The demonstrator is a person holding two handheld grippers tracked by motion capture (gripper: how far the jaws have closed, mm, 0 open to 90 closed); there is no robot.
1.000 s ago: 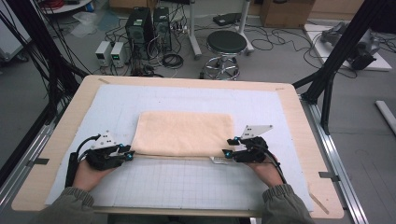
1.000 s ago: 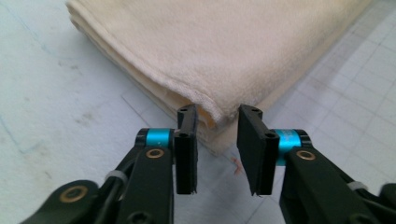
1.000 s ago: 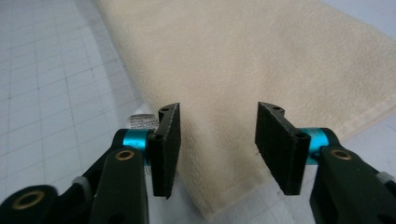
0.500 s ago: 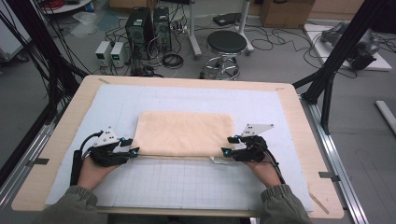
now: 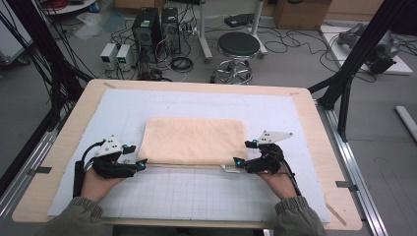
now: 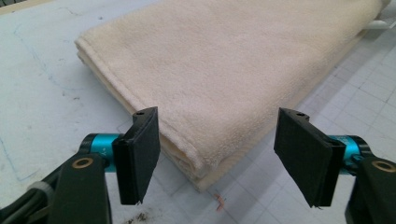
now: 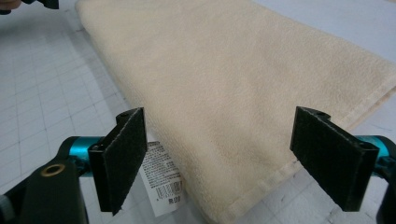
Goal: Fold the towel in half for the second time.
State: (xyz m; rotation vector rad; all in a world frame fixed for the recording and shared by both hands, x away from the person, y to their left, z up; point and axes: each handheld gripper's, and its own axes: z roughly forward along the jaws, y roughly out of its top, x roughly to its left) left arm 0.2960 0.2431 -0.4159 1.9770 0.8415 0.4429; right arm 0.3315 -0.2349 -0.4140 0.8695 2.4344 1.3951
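Note:
A cream towel (image 5: 194, 140), folded into a rectangle, lies flat in the middle of the white gridded mat (image 5: 196, 196). My left gripper (image 5: 139, 163) sits at its near left corner and my right gripper (image 5: 237, 161) at its near right corner. In the left gripper view the towel's (image 6: 233, 70) thick folded corner lies between the left gripper's (image 6: 222, 158) jaws, and the pads stand apart from it. In the right gripper view the towel (image 7: 233, 79) and its white label (image 7: 163, 179) lie between the right gripper's (image 7: 226, 158) wide jaws, untouched. Both pairs of jaws have just been opening.
The mat covers a wooden table (image 5: 314, 123) with bare mat in front of and behind the towel. On the floor beyond the far edge are a black stool (image 5: 238, 46), computer towers (image 5: 157, 24) and cables. Black frame posts (image 5: 354, 59) stand at the table's sides.
Both grippers' jaws have spread wider at the towel's near corners. The hands have hardly moved and the towel lies as before.

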